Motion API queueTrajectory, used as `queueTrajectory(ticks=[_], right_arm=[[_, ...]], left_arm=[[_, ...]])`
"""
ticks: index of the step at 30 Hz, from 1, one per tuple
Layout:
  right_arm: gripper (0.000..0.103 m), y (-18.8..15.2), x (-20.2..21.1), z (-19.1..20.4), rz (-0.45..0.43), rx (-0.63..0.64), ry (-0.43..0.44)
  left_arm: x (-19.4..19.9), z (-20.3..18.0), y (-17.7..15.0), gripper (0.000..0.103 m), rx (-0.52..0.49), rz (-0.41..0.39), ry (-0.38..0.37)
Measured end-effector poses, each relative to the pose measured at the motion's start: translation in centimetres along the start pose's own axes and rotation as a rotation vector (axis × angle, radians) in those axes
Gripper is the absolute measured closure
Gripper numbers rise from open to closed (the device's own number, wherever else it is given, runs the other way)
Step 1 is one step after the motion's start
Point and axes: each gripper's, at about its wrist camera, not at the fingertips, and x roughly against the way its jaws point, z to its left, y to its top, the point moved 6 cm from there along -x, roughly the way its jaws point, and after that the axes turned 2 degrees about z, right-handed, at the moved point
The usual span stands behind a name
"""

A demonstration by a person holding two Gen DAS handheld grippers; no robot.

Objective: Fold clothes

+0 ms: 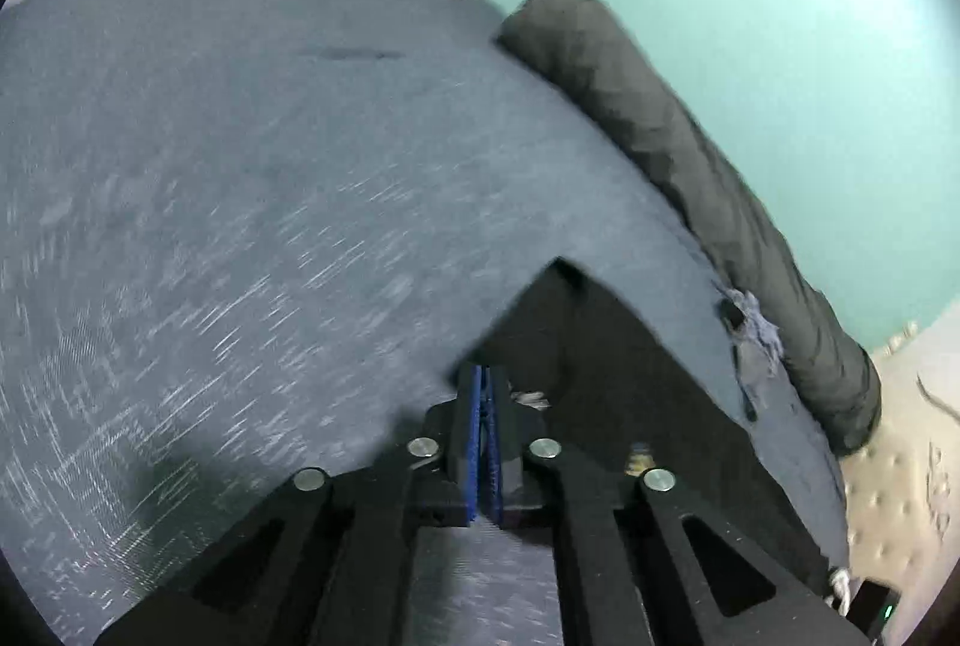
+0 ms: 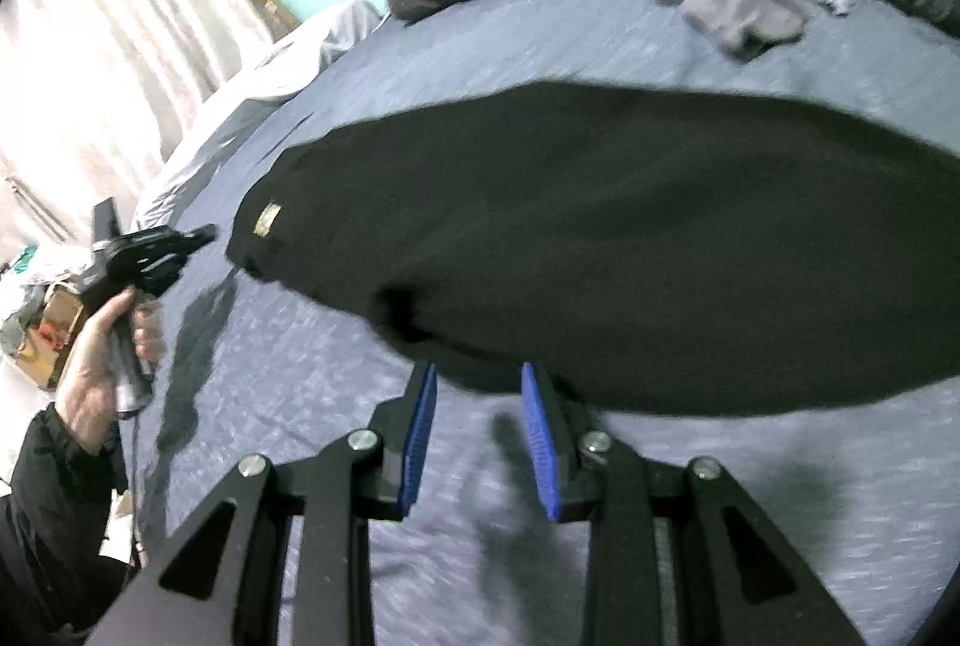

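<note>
While my left gripper (image 1: 485, 394), pressed together, shows no cloth between its fingers, the right gripper (image 2: 480, 406) gapes beside the black garment (image 2: 630, 250) on the bed (image 2: 420, 574); risk: blurred frames, mistimed pinch bunches fabric.

No readable text anywhere; small tan tag (image 2: 267, 216) on black garment (image 2: 600, 250) too blurred.

Right gripper (image 2: 480, 430) — jaws apart — just beside black garment (image 2: 630, 238) on bed (image 2: 300, 382).
</note>
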Motion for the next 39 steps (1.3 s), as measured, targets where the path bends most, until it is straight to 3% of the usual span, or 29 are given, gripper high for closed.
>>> queueTrajectory(ticks=[4,6,11,13,20,24,28,34,37,39], right_arm=[[0.07,1.3,3.6,-5.8,-0.054,-0.051,-0.102],[0.063,1.9,4.9,-8.7,-0.075,-0.078,-0.158],[0.063,3.0,8.3,-17.4,-0.138,-0.214,-0.237],[0.06,3.1,10.6,-20.8,-0.168,-0.253,-0.278],[0.046,1.8,20.8,-33.7,-0.272,-0.441,-0.53],[0.042,0.4,24.6,-39.4,-0.275,-0.55,-0.603],[0.042,-0.7,25.3,-42.8,-0.252,-0.612,-0.573],[0.042,-1.1,22.6,-43.7,-0.161,-0.565,-0.532],[0.044,-1.3,21.8,-44.0,-0.156,-0.556,-0.528],[0.067,-1.5,21.7,-43.9,-0.165,-0.547,-0.525]], left_arm=[[-0.2,-4.5,-0.6,0.073,-0.103,0.024,-0.053],[-1.0,-6.7,-1.6,0.072,-0.146,0.051,-0.081],[-3.5,-11.6,-4.6,0.07,-0.268,0.119,-0.096],[-4.4,-13.1,-5.8,0.061,-0.301,0.143,-0.104],[-5.4,-15.9,-7.1,0.037,-0.327,0.163,-0.111],[-6.3,-16.4,-7.9,0.034,-0.325,0.18,-0.11],[-7.1,-17.2,-8.8,0.033,-0.358,0.195,-0.1],[-8.1,-18.3,-10.0,0.033,-0.403,0.212,-0.085],[-8.2,-18.4,-10.1,0.033,-0.41,0.21,-0.081],[-8.3,-18.4,-10.1,0.033,-0.408,0.209,-0.081]])
